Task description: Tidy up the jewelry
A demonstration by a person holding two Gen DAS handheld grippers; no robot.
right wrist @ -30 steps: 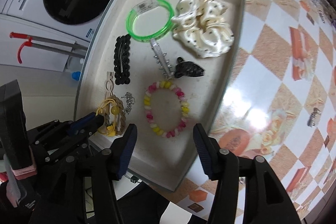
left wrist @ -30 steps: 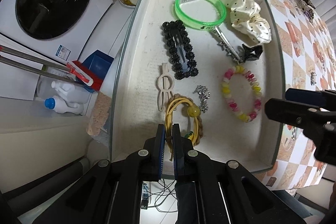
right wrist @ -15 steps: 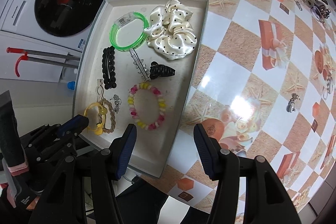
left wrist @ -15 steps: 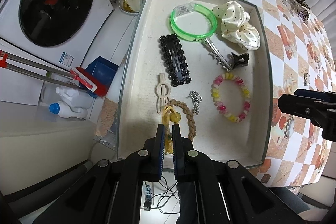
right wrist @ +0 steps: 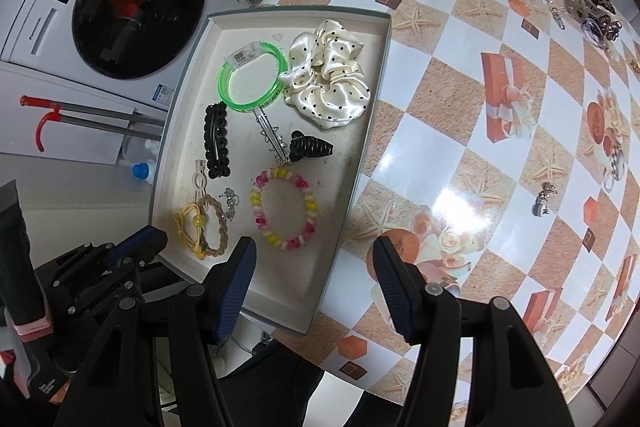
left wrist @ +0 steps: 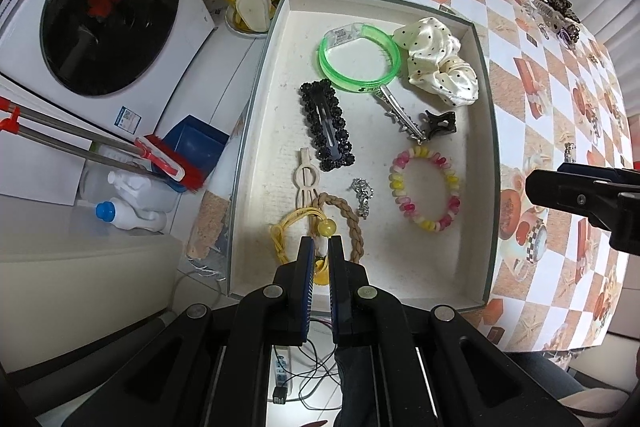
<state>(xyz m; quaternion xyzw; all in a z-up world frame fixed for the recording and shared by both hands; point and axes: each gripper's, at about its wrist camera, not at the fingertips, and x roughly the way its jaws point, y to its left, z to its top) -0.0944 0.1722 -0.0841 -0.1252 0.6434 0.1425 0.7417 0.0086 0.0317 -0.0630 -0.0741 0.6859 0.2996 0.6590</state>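
Jewelry lies gathered in a shallow grey-rimmed tray (left wrist: pixel 256 99) at the table's near-left corner, and a few strays remain out on the checkered tablecloth (right wrist: pixel 460 75). Going left to right across the tray in the left wrist view: a yellow elastic hair tie (left wrist: pixel 294 223) with a bead, looped against a braided tan band (left wrist: pixel 352 223); a cream clip (left wrist: pixel 306 177); a black beaded barrette (left wrist: pixel 326 125); a green bangle (left wrist: pixel 358 57); a pink-and-yellow bead bracelet (left wrist: pixel 426 189); a polka-dot satin scrunchie (left wrist: pixel 438 67). The left gripper (left wrist: pixel 319 259) hangs over the yellow tie with its jaws nearly together; whether the tie's strand is pinched between them I cannot tell. The right gripper (right wrist: pixel 314 267) straddles the tray's right wall, jaws opening with nothing between them. I judge every piece light. The ties and scrunchie are soft and best pinched at a single strand or fold; the bangle is stiff and slippery, so grip across its band. A small metal charm (right wrist: pixel 544 201) lies well right of the right jaws.
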